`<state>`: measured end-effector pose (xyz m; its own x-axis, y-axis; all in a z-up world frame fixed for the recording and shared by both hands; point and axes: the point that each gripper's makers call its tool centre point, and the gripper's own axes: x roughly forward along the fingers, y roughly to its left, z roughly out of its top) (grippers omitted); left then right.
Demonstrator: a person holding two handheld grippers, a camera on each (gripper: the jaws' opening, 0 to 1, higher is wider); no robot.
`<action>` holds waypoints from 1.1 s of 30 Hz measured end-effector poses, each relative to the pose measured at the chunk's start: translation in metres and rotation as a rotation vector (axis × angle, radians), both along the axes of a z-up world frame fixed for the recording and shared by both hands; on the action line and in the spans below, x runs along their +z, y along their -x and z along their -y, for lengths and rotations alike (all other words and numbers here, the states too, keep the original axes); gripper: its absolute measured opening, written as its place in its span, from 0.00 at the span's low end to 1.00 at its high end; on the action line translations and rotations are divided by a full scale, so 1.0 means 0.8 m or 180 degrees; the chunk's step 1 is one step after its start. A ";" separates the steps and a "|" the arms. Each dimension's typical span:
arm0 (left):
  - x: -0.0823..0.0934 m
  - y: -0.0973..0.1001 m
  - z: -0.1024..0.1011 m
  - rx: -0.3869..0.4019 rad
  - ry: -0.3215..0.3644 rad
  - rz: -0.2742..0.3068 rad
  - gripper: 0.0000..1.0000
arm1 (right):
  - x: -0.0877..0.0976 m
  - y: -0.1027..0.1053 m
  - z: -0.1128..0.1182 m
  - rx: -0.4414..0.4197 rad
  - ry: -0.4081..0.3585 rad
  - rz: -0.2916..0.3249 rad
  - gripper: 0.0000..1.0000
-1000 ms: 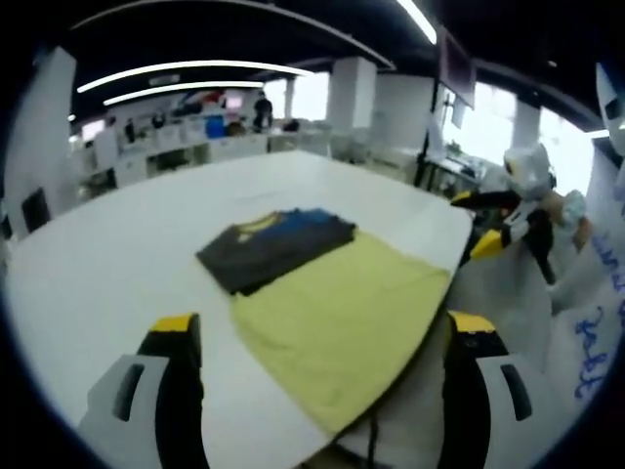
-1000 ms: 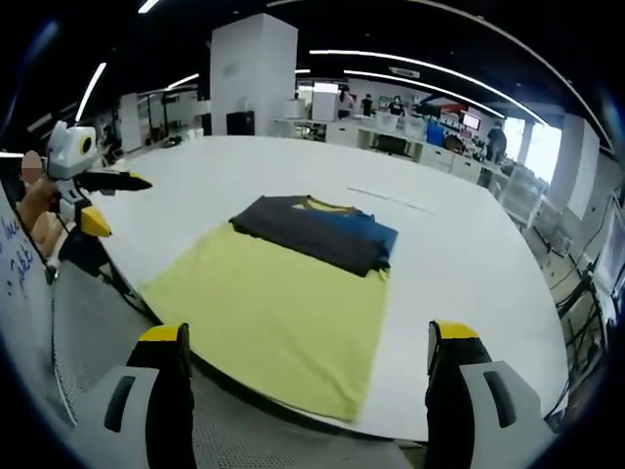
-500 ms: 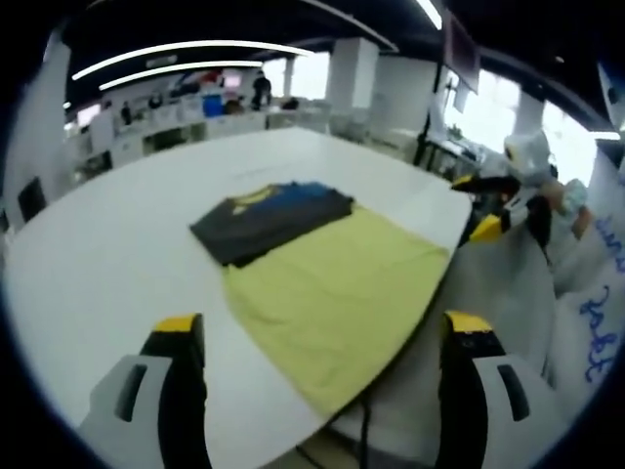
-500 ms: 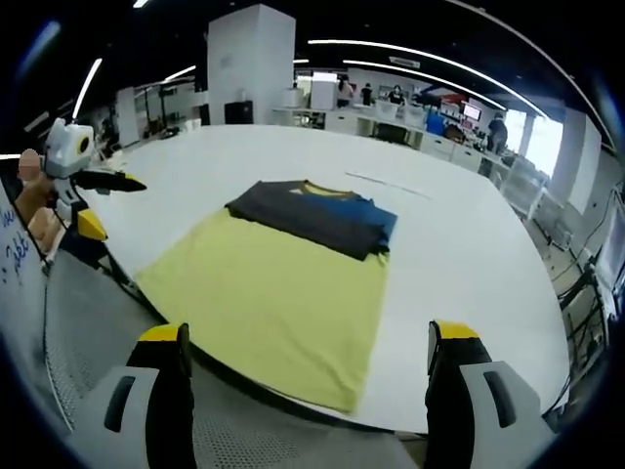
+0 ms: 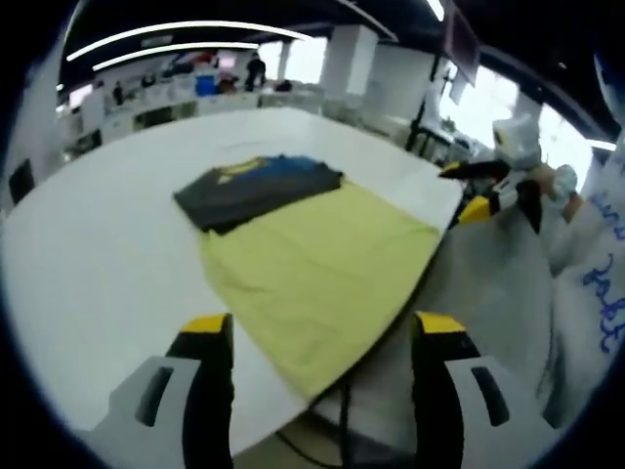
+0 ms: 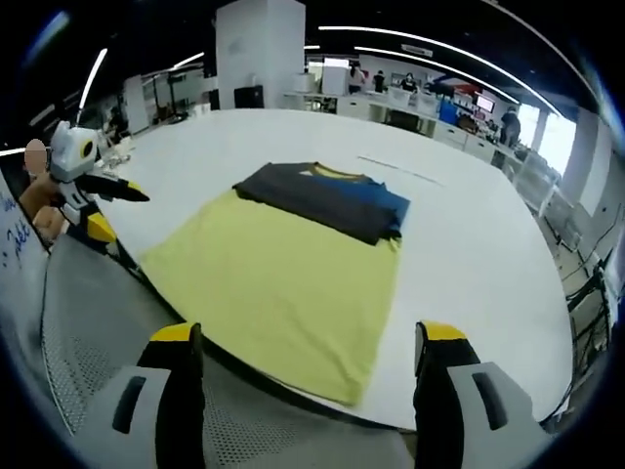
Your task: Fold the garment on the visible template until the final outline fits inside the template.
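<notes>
The folded dark grey and blue garment with a yellow neck edge [image 5: 256, 188] [image 6: 330, 196] is lying flat at the far end of the yellow-green rectangular cloth template [image 5: 314, 274] [image 6: 279, 278], partly over its far edge. The template is lying flat on the big white round surface [image 5: 88, 244] [image 6: 469, 254], with its near edge right at the rim of the surface. The left claw [image 5: 322, 347] is hanging above the near rim, its jaws wide apart and holding nothing. The right claw [image 6: 308, 354] is hanging there too, jaws wide apart and empty. Each claw is showing at the side of the other's view. Desks and people are standing far behind.
</notes>
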<state>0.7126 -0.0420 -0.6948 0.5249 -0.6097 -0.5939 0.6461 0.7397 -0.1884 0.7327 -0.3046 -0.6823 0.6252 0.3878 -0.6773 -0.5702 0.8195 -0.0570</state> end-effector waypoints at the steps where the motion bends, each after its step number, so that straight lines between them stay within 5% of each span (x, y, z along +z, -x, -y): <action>1: -0.001 0.000 0.000 0.0014 0.0023 -0.0027 0.68 | 0.000 0.000 0.000 0.0004 -0.0001 -0.0002 0.89; 18: -0.026 0.016 0.001 0.0077 0.0061 -0.0402 0.50 | -0.018 0.007 0.013 -0.0018 -0.0012 -0.0228 0.84; 33: -0.051 0.027 -0.010 0.0225 0.0114 -0.0693 0.40 | -0.049 0.003 0.044 -0.0147 0.0261 -0.0409 0.75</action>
<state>0.6912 -0.0338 -0.7355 0.4288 -0.5988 -0.6765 0.5341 0.7719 -0.3447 0.7300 -0.3399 -0.7213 0.5473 0.3006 -0.7811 -0.5388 0.8407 -0.0540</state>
